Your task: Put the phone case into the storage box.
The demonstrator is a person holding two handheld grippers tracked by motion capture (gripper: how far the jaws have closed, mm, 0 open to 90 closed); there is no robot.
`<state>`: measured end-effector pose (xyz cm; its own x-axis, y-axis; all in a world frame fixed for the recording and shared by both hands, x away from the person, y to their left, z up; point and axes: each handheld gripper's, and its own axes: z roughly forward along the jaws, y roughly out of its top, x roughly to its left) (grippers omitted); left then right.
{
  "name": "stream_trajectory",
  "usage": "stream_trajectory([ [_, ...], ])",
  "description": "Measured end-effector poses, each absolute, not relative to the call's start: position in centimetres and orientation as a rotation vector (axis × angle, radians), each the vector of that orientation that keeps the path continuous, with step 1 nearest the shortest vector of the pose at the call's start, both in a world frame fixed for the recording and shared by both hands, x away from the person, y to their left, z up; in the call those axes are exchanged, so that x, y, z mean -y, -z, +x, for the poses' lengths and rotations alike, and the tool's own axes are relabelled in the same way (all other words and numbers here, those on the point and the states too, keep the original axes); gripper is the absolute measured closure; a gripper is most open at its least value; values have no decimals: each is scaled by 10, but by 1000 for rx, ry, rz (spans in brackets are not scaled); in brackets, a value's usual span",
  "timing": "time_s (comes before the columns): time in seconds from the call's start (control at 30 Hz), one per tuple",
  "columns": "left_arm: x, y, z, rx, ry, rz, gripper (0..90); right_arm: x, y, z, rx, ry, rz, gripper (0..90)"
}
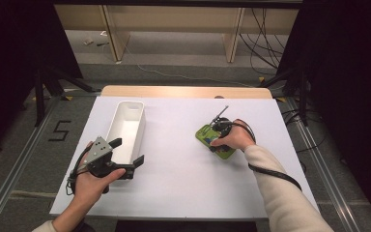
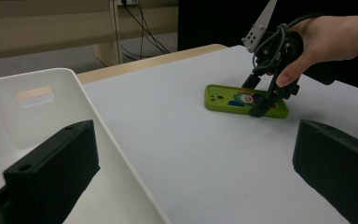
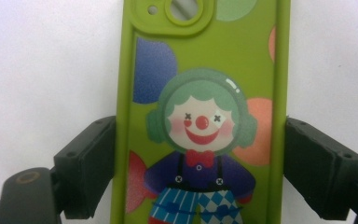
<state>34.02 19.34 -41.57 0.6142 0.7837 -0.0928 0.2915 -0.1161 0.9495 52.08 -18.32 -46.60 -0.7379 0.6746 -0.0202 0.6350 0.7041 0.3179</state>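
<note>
Green phone case point(image 3: 200, 116) flat on desk point(image 1: 183, 164), at 3 o'clock of white bin point(image 1: 125, 126).
Right hand-held gripper point(image 3: 200, 172) straddles its long edges, jaws touching or nearly so (grip unconfirmed); case judged light, flexible, slippery. Left hand-held gripper point(image 1: 125, 157) spread, empty.

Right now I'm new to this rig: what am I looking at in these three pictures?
No robot: a person holds a two-jaw gripper in each hand at a white table. The high view looks down from above; the other two cameras ride on the grippers. The left gripper hangs open over the near end of an empty white bin. The right gripper straddles a green phone case printed with a clown, lying flat; its jaws sit at both long edges, but I cannot tell whether they grip yet.
</note>
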Motion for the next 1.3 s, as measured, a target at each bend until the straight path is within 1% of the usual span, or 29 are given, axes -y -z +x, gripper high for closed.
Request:
stream_trajectory([
  [0.43,-194,416,340,-898,-532,1681,0,185,461,515,-2741,-545,1064,170],
  [0.9,-193,416,341,-901,-534,1683,0,198,448,499,-2628,-818,1054,170],
  [1.3,-193,416,341,-901,-535,1682,0,207,445,483,-2526,-1005,1041,170],
])
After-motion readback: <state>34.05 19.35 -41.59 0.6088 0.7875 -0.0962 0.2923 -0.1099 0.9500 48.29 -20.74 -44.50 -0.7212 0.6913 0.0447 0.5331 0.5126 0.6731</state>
